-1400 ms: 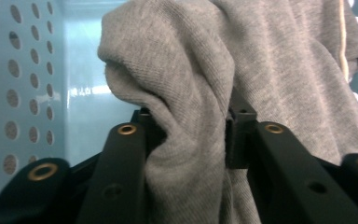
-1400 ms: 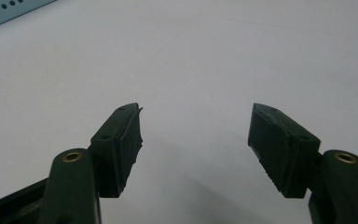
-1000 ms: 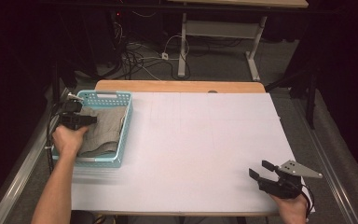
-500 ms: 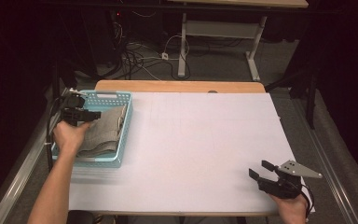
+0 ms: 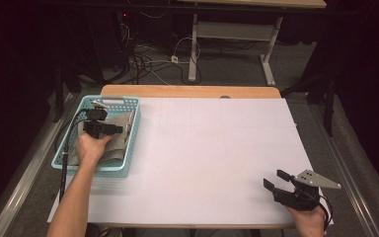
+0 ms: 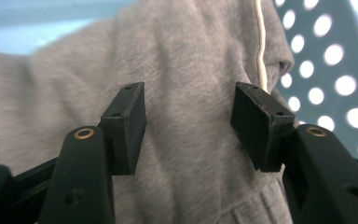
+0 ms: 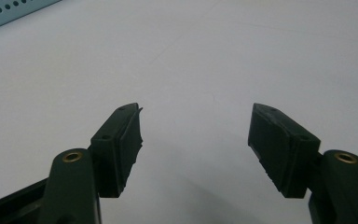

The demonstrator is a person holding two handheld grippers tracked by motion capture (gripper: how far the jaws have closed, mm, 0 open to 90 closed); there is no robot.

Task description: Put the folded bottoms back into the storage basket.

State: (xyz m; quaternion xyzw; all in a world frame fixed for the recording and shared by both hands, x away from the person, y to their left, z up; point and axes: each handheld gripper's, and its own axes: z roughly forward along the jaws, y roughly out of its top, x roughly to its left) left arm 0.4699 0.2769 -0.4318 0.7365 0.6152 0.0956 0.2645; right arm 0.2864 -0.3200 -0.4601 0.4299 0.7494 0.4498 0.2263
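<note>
A grey sweatshirt-like garment (image 5: 121,144) lies crumpled in a light blue perforated basket (image 5: 128,101) at the table's left. My left gripper (image 5: 114,129) hangs low over it, inside the basket, jaws pointing right. In the left gripper view the left gripper (image 6: 189,116) is open, and the grey garment (image 6: 186,65) with its white cord (image 6: 260,46) lies just beyond the pads, ungripped. My right gripper (image 5: 275,178) rests near the table's front right corner, open with nothing in it. In its own view the right gripper (image 7: 196,135) faces the bare white sheet (image 7: 214,51).
The white sheet (image 5: 212,148) covers most of the table; a wooden strip (image 5: 187,91) shows at the far edge. The basket wall (image 6: 328,70) stands close on the right of the left jaws. A basket corner (image 7: 9,11) shows far off. Cables and table legs lie on the floor beyond.
My left hand has moved right and slightly down, from the basket's left rim to over the garment. The right gripper has kept still.
</note>
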